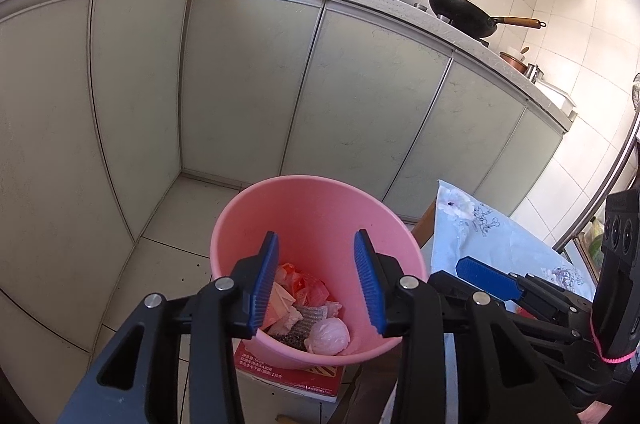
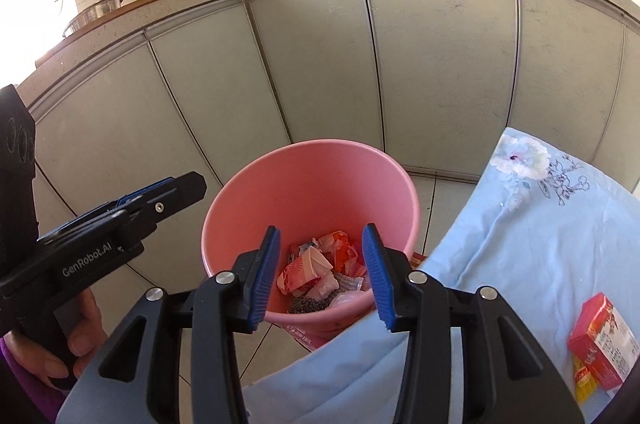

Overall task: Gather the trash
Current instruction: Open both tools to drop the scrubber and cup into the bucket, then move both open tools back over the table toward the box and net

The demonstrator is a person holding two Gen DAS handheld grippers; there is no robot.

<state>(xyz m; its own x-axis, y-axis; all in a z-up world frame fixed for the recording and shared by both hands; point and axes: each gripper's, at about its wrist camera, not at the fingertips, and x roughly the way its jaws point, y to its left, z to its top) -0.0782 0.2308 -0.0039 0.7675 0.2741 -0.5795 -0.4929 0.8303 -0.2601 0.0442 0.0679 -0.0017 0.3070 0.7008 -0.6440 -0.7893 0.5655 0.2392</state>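
Observation:
A pink bin (image 1: 316,208) stands on the floor in front of the cabinets, and it holds crumpled wrappers and other trash (image 1: 304,312) (image 2: 320,272). My left gripper (image 1: 317,244) hangs open over the bin's near rim with nothing between its blue pads. My right gripper (image 2: 322,236) is open too, above the bin's (image 2: 312,176) near edge, with nothing between its fingers. Each gripper shows from the side in the other view: the right gripper (image 1: 452,270) and the left gripper (image 2: 188,188), held by a hand. A red box (image 2: 600,340) and a yellow packet (image 2: 584,380) lie on the blue cloth.
A table with a pale blue floral cloth (image 2: 540,224) sits right of the bin. Grey cabinet doors (image 1: 248,76) run behind, under a counter with two black woks (image 1: 464,14). The bin rests on a red and white carton (image 1: 296,376). Tiled floor (image 1: 168,264) lies to the left.

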